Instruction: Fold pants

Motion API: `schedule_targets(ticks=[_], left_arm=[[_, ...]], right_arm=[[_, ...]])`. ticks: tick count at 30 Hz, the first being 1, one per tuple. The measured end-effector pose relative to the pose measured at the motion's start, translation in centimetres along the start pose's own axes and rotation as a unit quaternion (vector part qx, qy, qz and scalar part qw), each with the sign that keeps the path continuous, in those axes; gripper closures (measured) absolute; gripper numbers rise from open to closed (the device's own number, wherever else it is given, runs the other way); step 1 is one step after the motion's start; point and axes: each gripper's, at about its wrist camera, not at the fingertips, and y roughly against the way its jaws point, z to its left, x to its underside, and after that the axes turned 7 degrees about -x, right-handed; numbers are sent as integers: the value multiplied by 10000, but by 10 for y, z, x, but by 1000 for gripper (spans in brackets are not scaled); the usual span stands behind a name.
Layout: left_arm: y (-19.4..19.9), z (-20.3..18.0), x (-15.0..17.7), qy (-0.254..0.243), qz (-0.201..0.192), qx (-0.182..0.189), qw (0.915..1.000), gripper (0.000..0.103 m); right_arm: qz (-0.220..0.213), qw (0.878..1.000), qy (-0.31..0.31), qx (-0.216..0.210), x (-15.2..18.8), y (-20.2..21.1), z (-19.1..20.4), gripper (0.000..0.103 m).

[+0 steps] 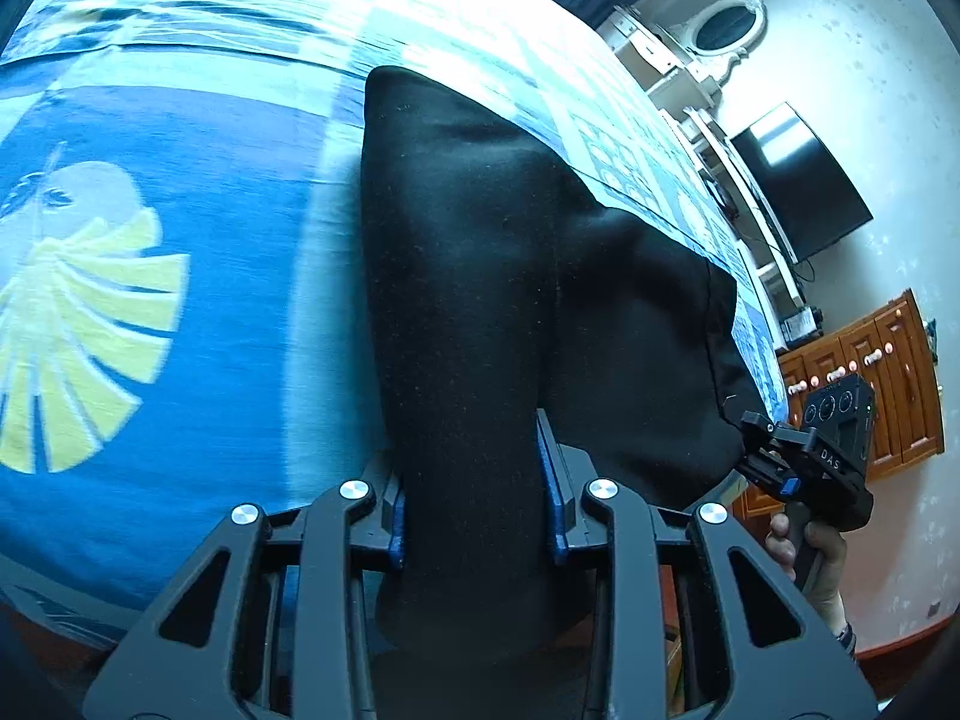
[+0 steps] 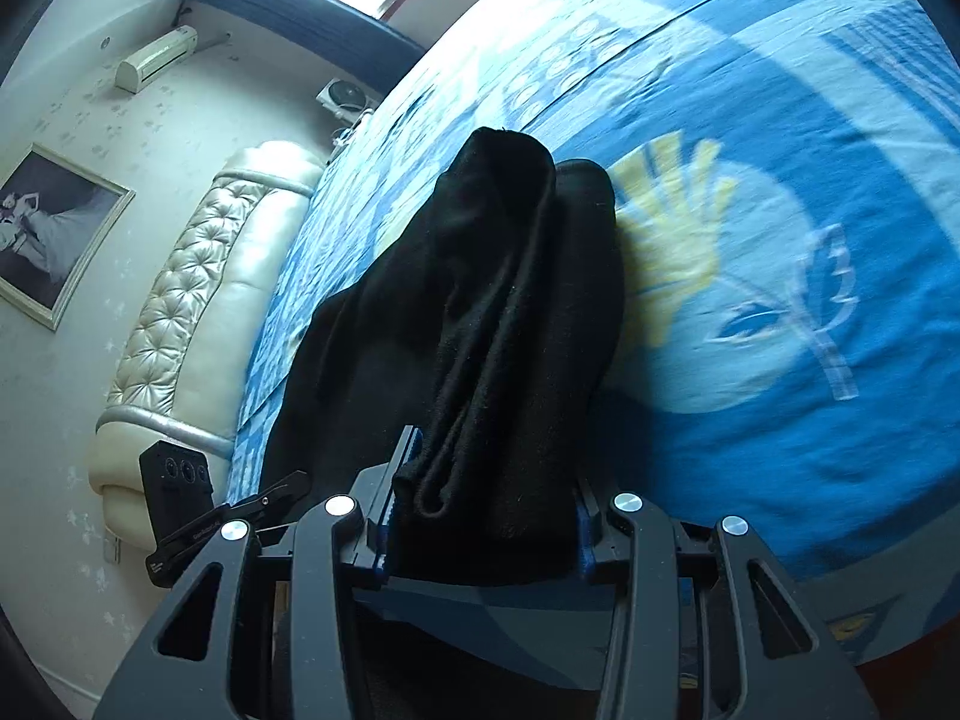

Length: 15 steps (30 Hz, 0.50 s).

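Observation:
Black pants point(image 1: 468, 240) lie lengthwise on the blue patterned bedspread point(image 1: 198, 372), their near end lifted. My left gripper point(image 1: 474, 480) is shut on one near edge of the cloth, with the blue pads pressing from both sides. In the right wrist view the pants point(image 2: 510, 276) hang bunched in folds from my right gripper point(image 2: 489, 510), which is shut on their rolled edge. The right gripper point(image 1: 759, 450), held by a hand point(image 1: 816, 552), also shows in the left wrist view at the pants' right corner. The left gripper's body point(image 2: 180, 486) shows at the lower left of the right wrist view.
A cream tufted headboard point(image 2: 198, 300) borders the bed point(image 2: 780, 432) on one side. A wall TV point(image 1: 798, 192), white shelves point(image 1: 702, 114) and a wooden cabinet point(image 1: 888, 384) stand past the other. A framed picture point(image 2: 54, 234) and an air conditioner point(image 2: 156, 57) hang on the wall.

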Motion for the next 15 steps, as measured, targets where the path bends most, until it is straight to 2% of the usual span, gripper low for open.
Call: schedule_targets(ticks=[15], left_arm=[[56,64,-6,318,-101,-649,9973,71]], right_arm=[[634,9968,226,-422,6,-74,41,60]])
